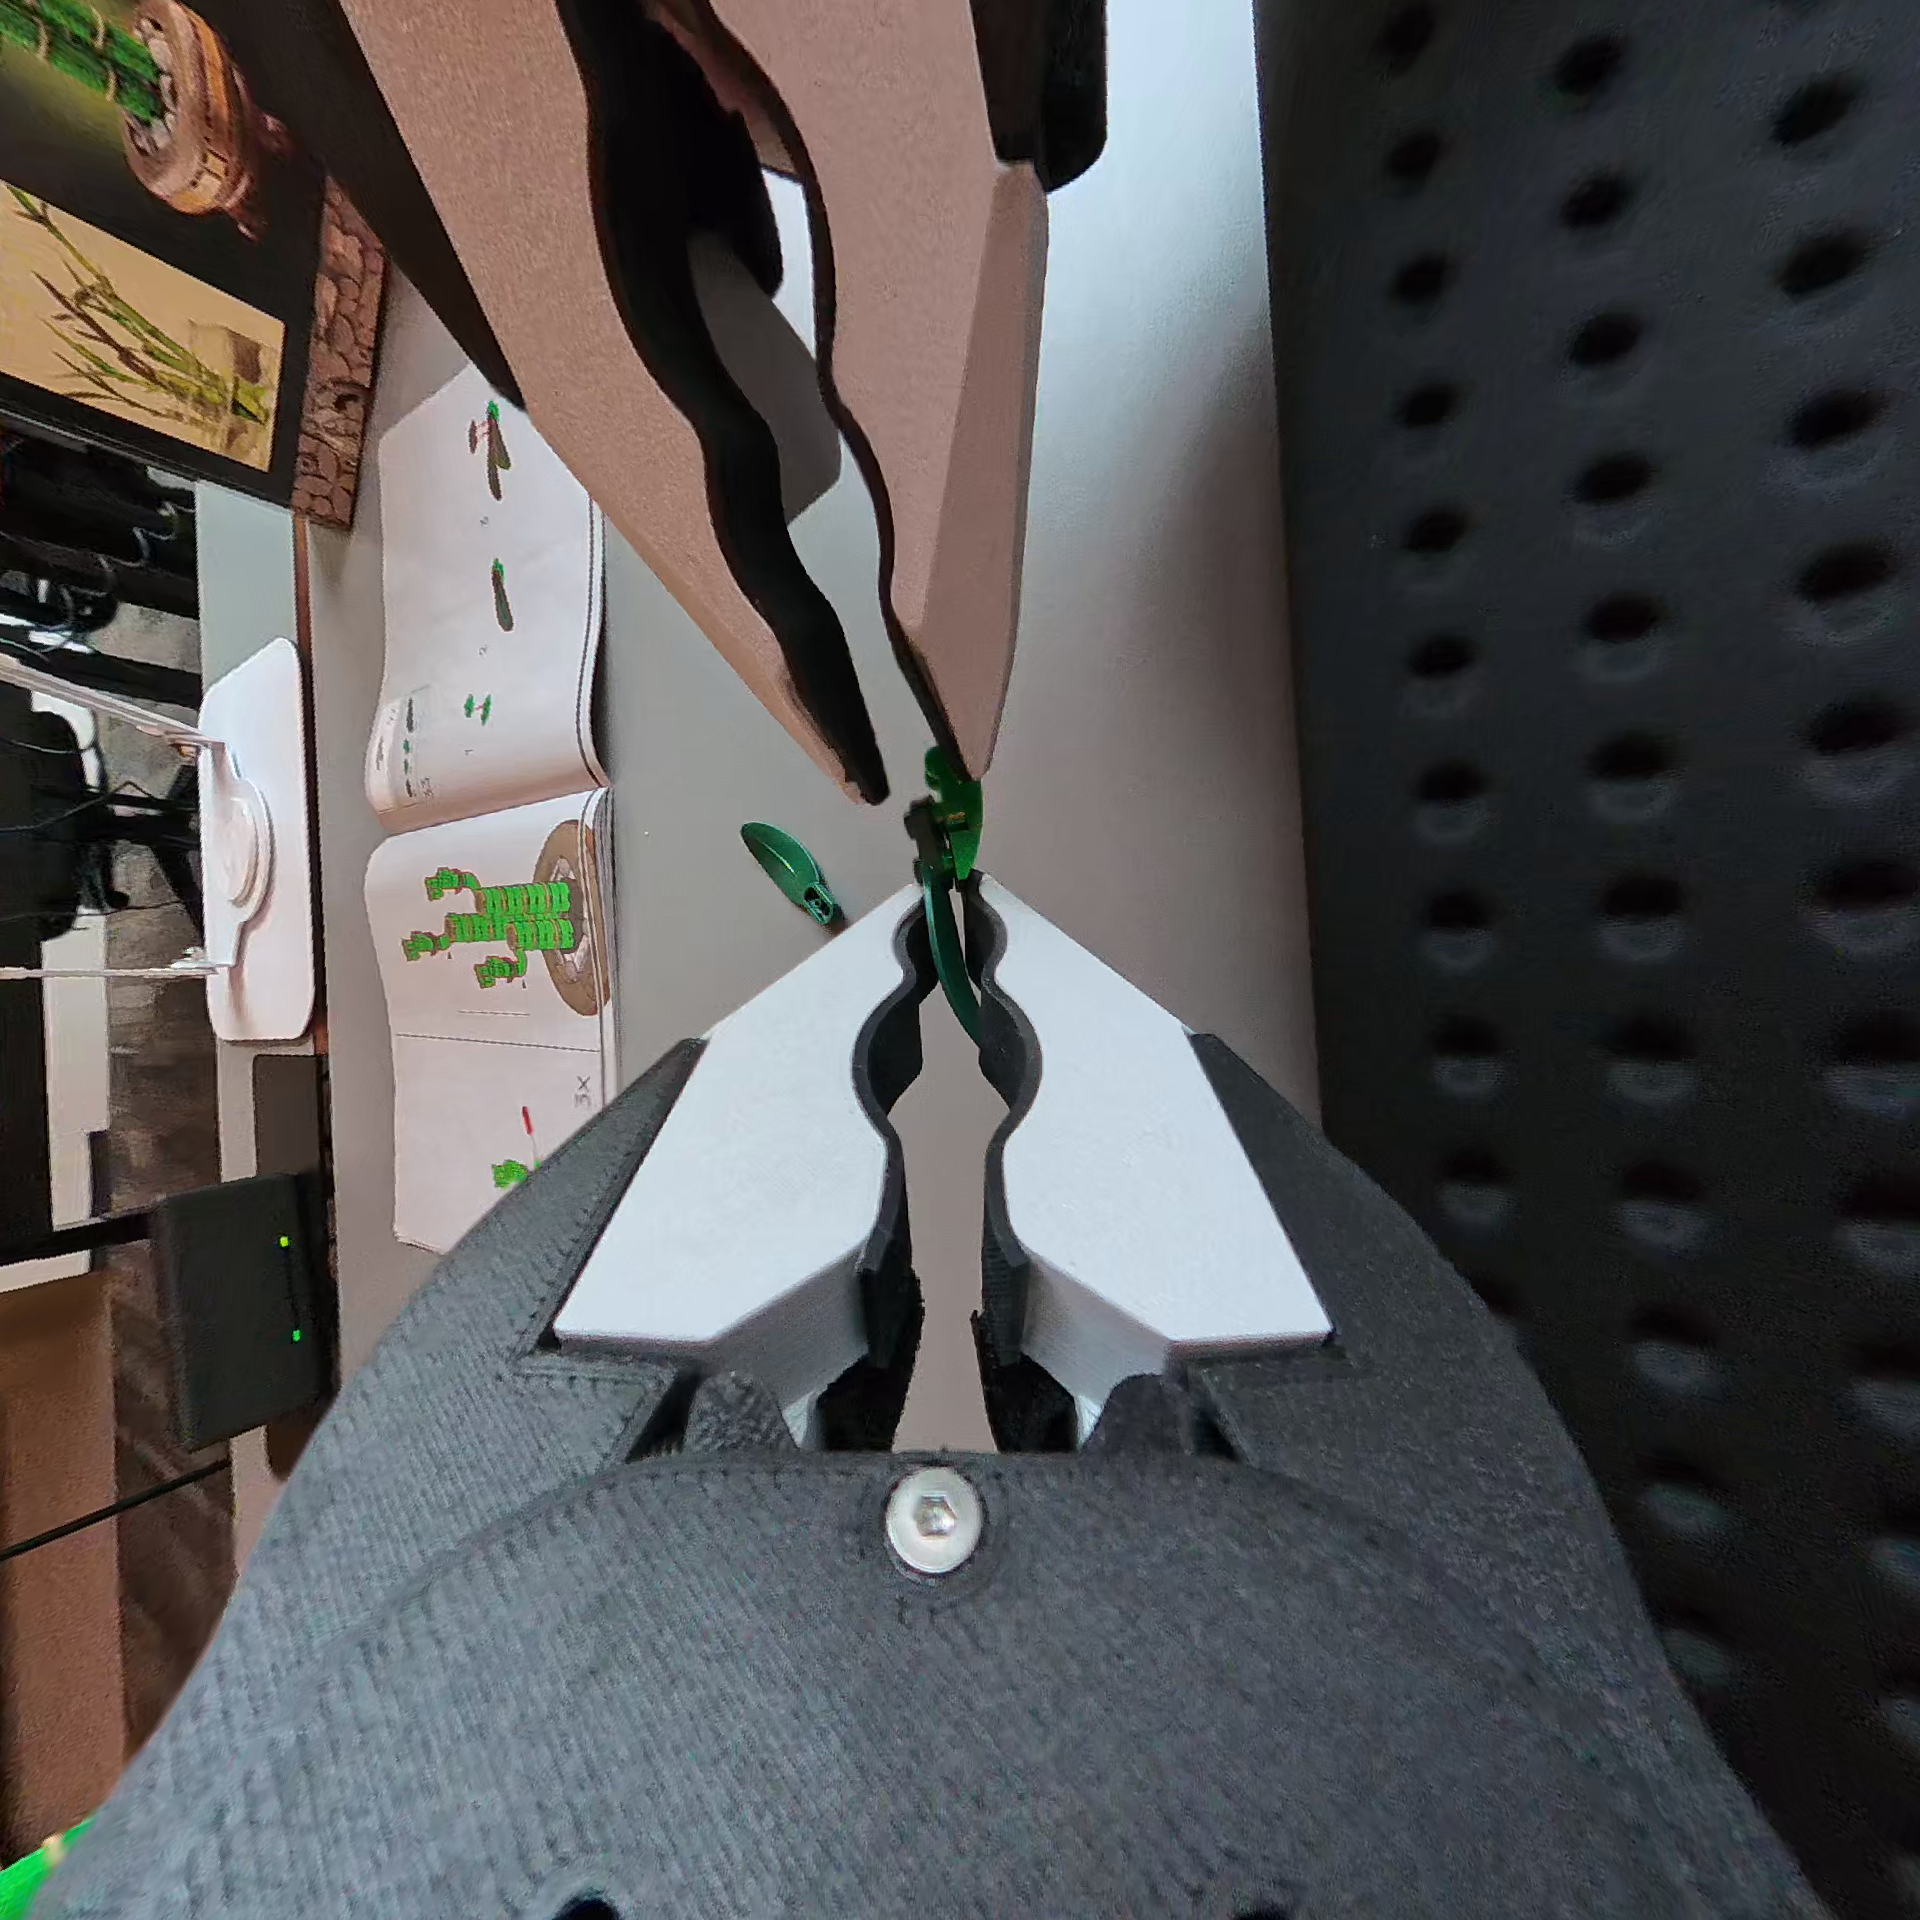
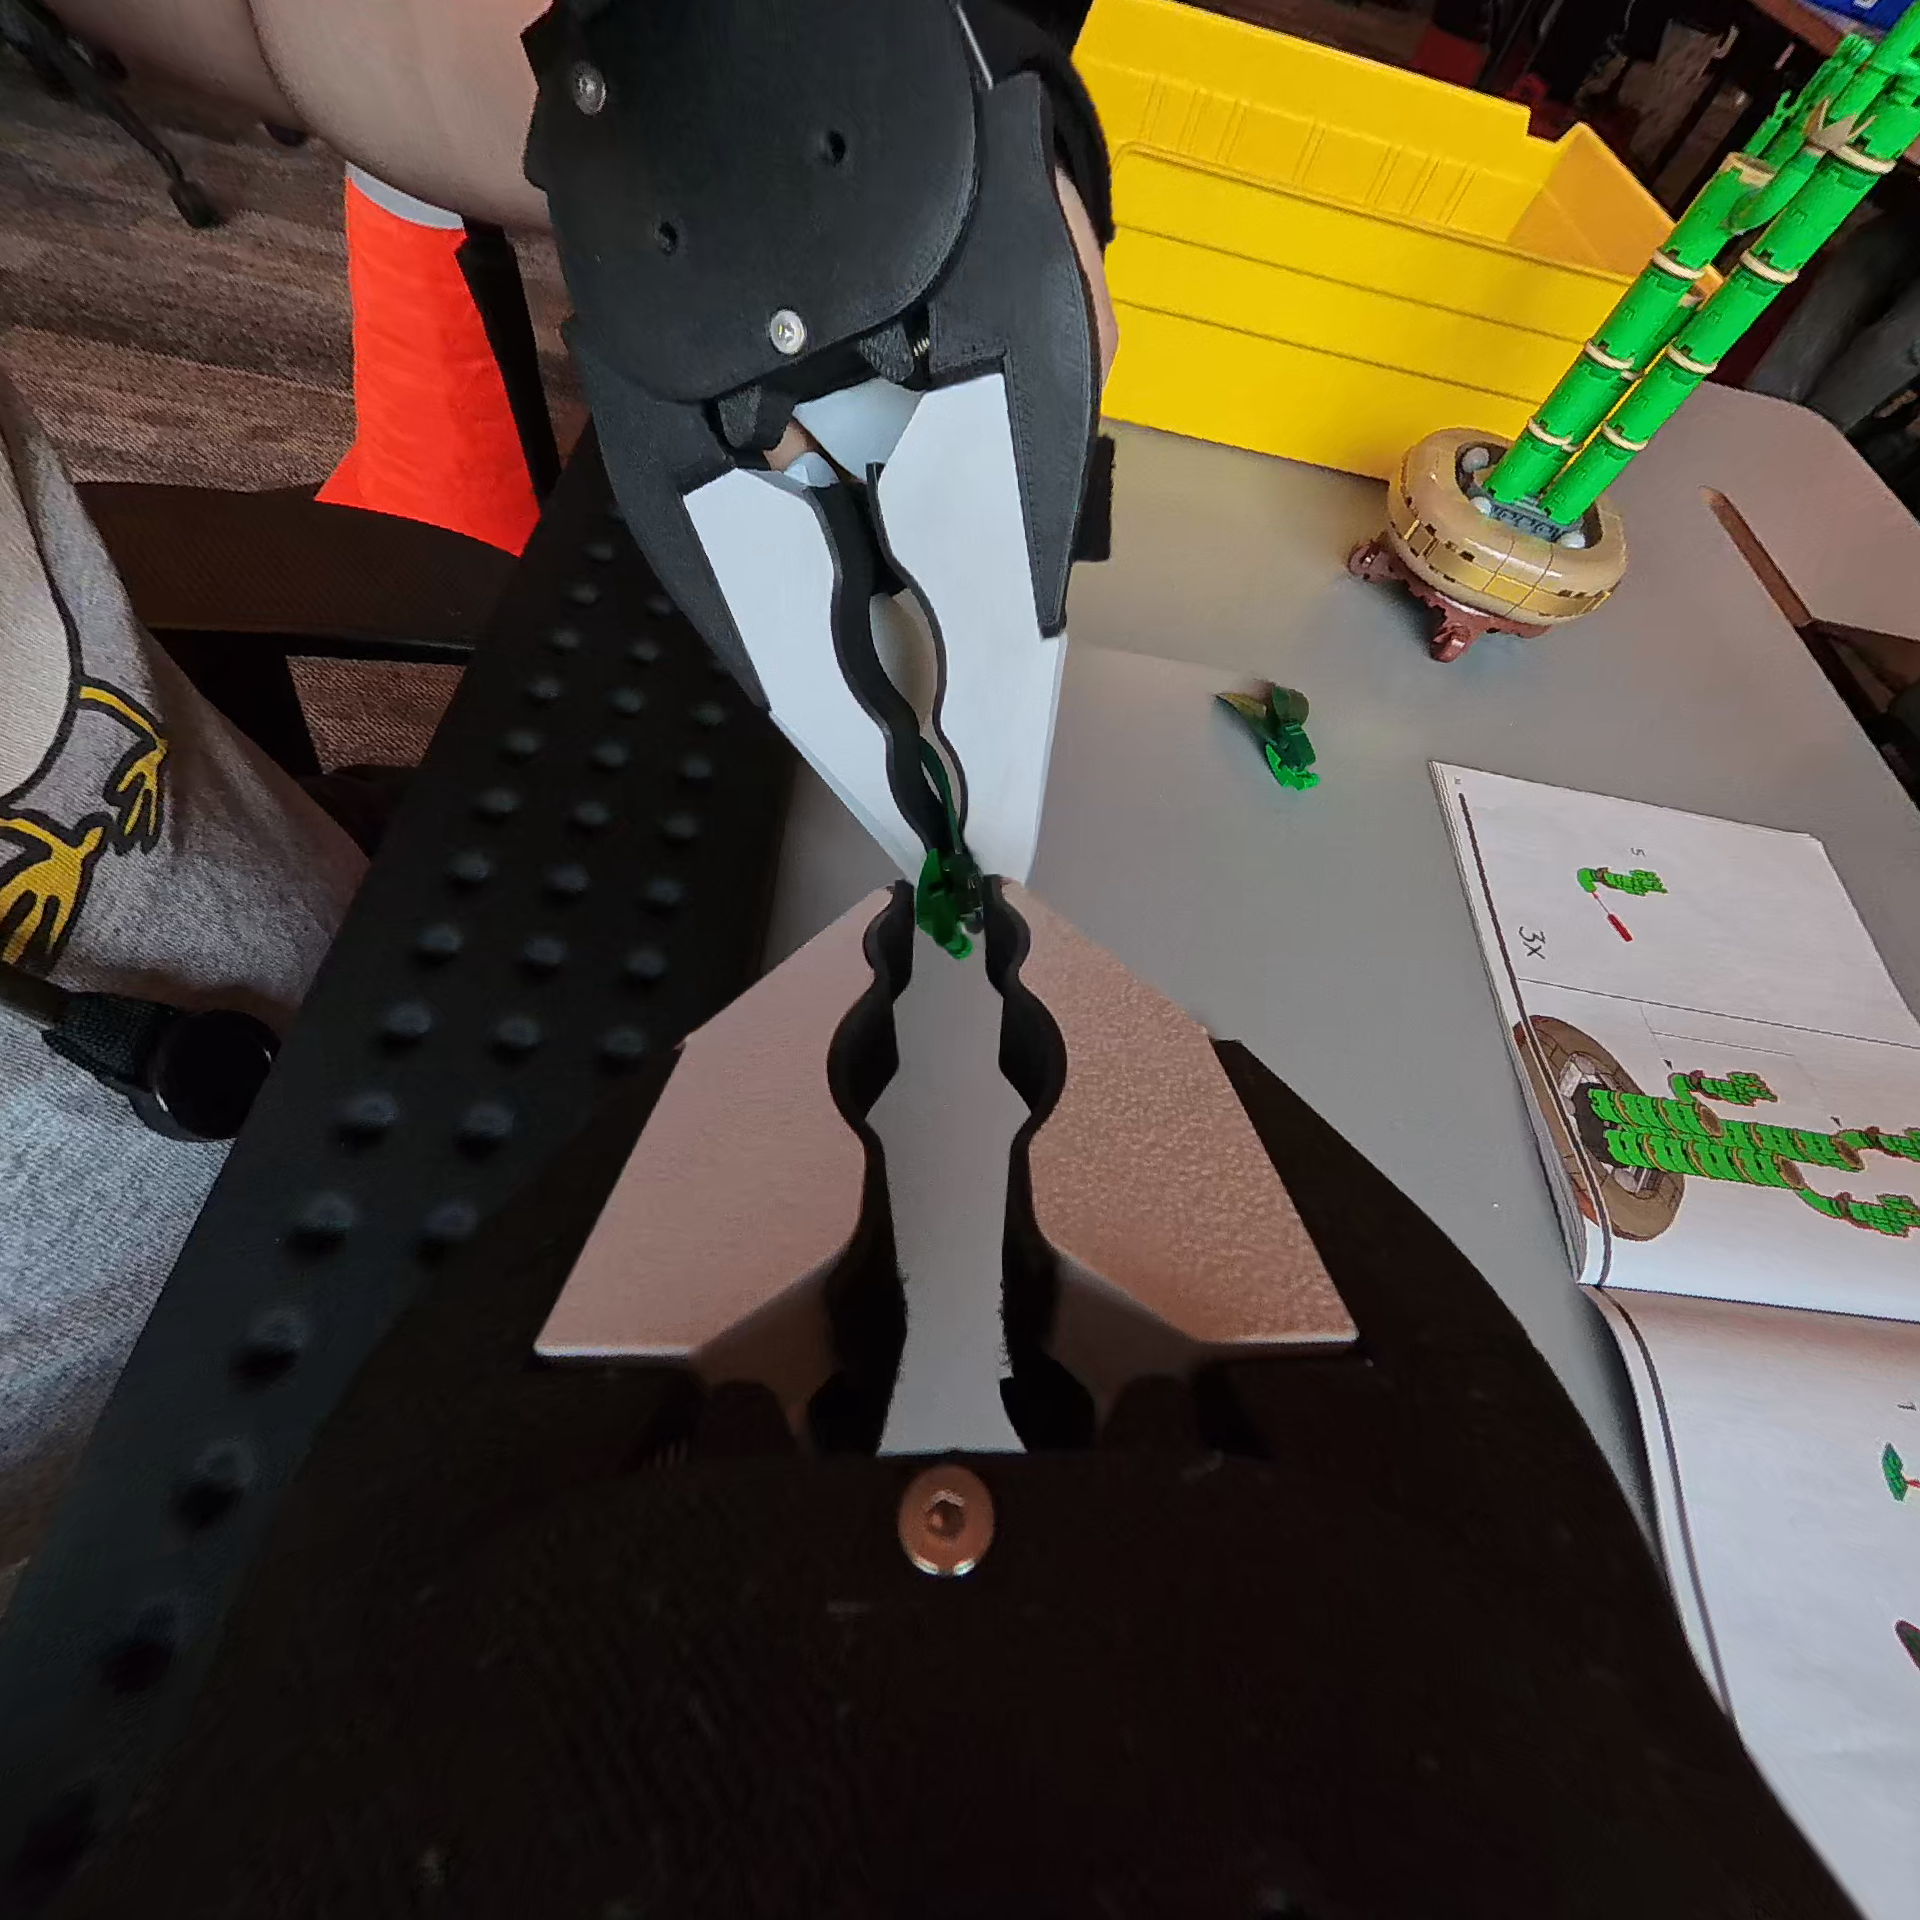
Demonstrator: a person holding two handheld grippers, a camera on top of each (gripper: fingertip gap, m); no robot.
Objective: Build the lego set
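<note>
The left gripper (image 1: 951, 894), with white fingers, is clenched on a dark green leaf piece (image 1: 948, 961), stem tip poking forward so it can be mated. Meeting it tip to tip, the right gripper (image 2: 945, 904), with tan fingers, pinches a small bright green joint piece (image 2: 943, 902) (both held in mid-air over the grey table (image 2: 1299, 935), probably for alignment). Beyond, a spare leaf (image 1: 787, 868) lies beside the open instruction booklet (image 1: 488, 935), and farther off stands the bamboo model (image 2: 1558, 457) awaiting its foliage, before a yellow bin (image 2: 1299, 260).
</note>
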